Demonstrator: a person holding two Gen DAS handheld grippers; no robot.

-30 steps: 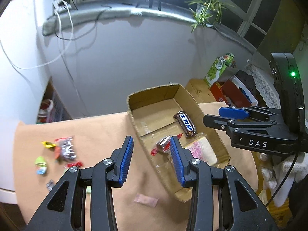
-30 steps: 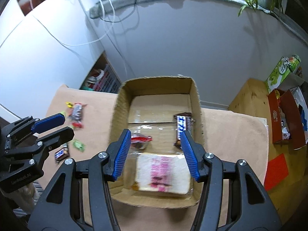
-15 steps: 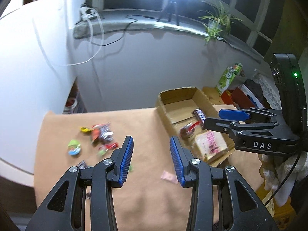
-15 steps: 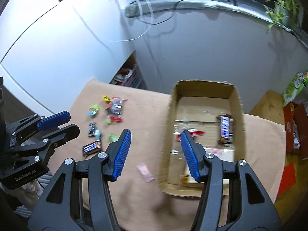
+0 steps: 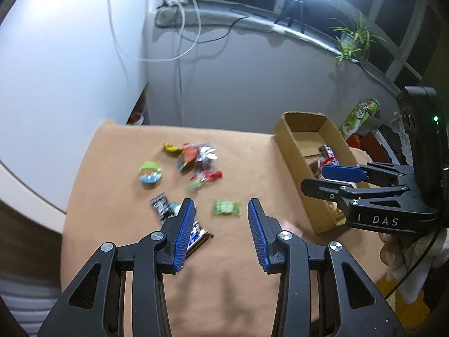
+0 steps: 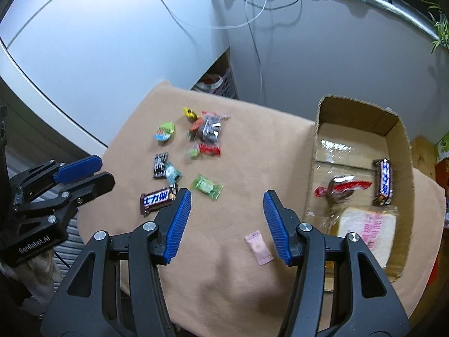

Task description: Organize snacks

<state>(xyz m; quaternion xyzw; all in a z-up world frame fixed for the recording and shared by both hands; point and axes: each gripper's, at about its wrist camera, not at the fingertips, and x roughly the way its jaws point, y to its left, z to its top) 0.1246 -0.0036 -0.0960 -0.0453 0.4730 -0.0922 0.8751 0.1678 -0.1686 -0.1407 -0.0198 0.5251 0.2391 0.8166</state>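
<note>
Fingers on both tools are spread wide with nothing between them: the left gripper [image 5: 220, 221] hangs over the tan table cover [image 5: 118, 168] with the green candy wrapper [image 5: 226, 207] lying in line with its gap, and the right gripper [image 6: 227, 219] is likewise released, above bare cloth with the small pink sachet [image 6: 258, 247] just beside its right finger. The cardboard box [image 6: 316, 151] at the right of the table already holds 1 chocolate bar [image 6: 383, 182], a red-and-silver wrapped sweet [image 6: 341, 187] and a bagged slice of bread [image 6: 367, 231]. Loose on the cloth lie another chocolate bar [image 6: 157, 200], a black packet [image 6: 160, 165], a round green-lidded cup [image 6: 165, 131], a clear bag of dark sweets [image 6: 212, 127] and a red candy [image 6: 210, 149]. All of these look light; the film wrappers are probably slick and crinkly, so a pinch across the filled middle should hold better than one on the twisted ends. The bar looks stiff enough to take across its narrow width. The flat sachet may be hard to lift off soft cloth.
</note>
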